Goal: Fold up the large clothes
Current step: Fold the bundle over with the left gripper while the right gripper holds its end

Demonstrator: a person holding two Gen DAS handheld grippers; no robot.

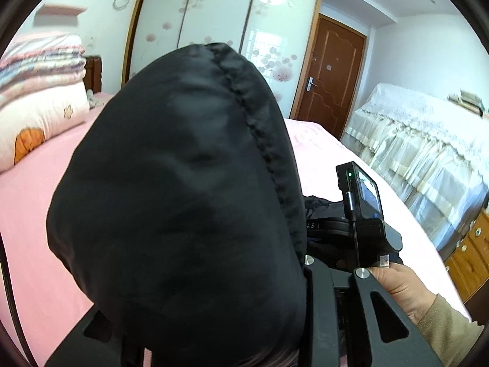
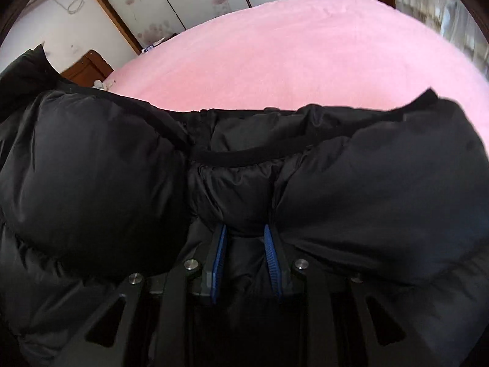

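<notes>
Pink sheets cover the big bed (image 2: 290, 49), and a puffy black coat (image 2: 366, 189) lies across the near side of it.

Up close in the right wrist view, the two blue pads (image 2: 218, 263) of the right gripper (image 2: 244, 238) squeeze a bunched fold of the coat between them. The fold fills the gap, so this gripper is gripping the coat. Fat puffy parts of the coat bulge out on both sides of the fingers. A thin black edge band runs across the coat just past the pinched spot. Past that is bare pink sheet.

In the left wrist view, a big black lump of the coat (image 1: 183, 198) with a stitched seam hangs right over the left gripper (image 1: 220, 330). It hides the fingertips, so I cannot tell if those fingers are closed on it or not. Just to the right, a hand (image 1: 394, 287) in a tan sleeve holds the other gripper, which has a small camera on top.

Farther out are a folded stack of pink blankets (image 1: 42, 61), a flowered wardrobe (image 1: 214, 9), a brown door (image 1: 333, 73) and a pale covered sofa (image 1: 421, 140).
</notes>
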